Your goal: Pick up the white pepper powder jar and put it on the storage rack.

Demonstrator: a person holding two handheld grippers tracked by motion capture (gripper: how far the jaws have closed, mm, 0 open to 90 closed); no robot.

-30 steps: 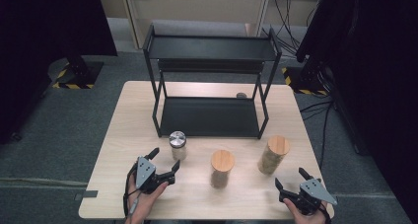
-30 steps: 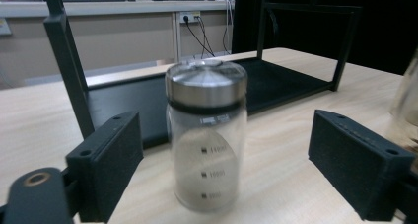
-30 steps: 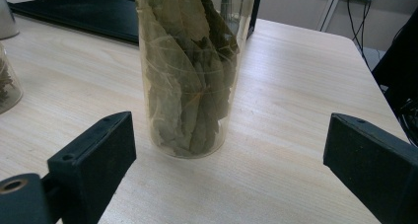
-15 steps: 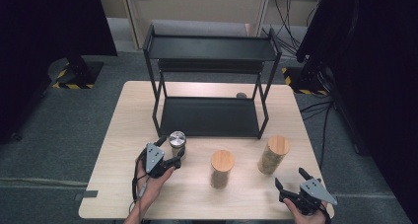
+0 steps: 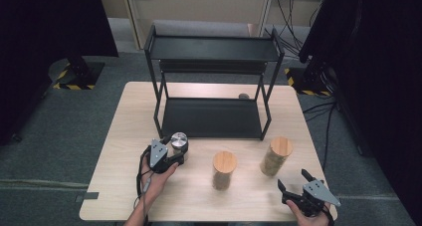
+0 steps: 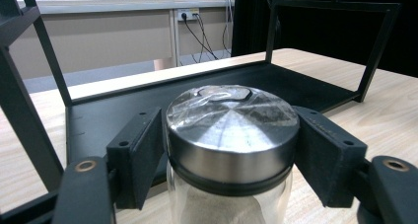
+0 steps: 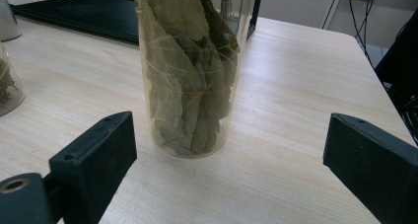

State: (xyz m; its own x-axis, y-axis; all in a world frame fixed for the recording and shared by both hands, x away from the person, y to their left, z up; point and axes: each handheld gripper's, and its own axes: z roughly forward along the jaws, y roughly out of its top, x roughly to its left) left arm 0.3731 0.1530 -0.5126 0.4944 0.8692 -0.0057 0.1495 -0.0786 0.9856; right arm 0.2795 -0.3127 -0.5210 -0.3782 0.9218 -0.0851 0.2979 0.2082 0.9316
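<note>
The left gripper [image 5: 175,155] has just been closing its jaws on the glass jar with the shiny metal lid [image 6: 231,135], which stands on the table [image 5: 129,116] right in front of the black shelf [image 5: 211,117], while the right gripper [image 5: 293,180] waits wide open near the jar of leaves [image 7: 190,71].

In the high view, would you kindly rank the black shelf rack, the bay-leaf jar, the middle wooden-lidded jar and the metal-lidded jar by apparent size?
1. black shelf rack, by far.
2. bay-leaf jar.
3. middle wooden-lidded jar, slightly shorter.
4. metal-lidded jar, though the left gripper partly hides it, so unsure.
</note>
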